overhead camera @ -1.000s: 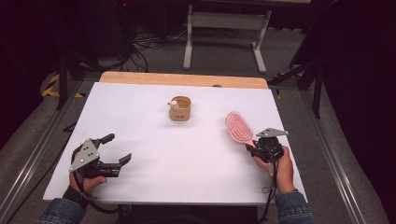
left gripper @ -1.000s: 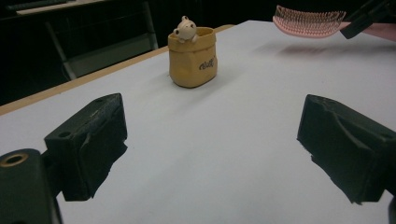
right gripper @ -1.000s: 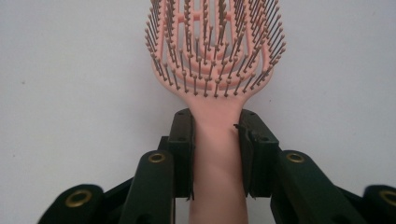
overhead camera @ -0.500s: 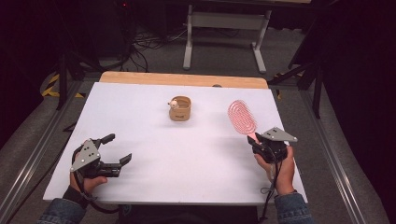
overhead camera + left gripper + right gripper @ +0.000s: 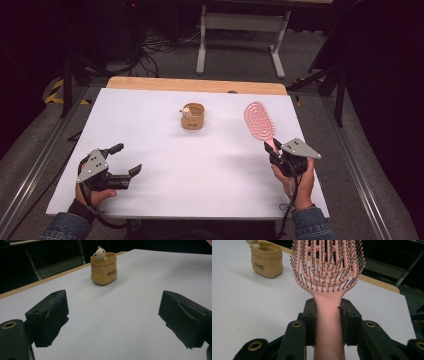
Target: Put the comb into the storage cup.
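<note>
Now the right gripper's (image 5: 273, 148) jaws clamp the pink hairbrush (image 5: 259, 120) handle, head pointing up and away.

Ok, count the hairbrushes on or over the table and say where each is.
1. The pink hairbrush is clamped by its handle in the right tongs, held above the table's right side, bristle head toward the far edge.

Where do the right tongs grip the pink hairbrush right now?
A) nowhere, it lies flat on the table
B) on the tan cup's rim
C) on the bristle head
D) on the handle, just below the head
D: in the right gripper view the right tongs clamp the handle of the pink hairbrush just under its bristle head, jaws pressed on both sides.
</note>
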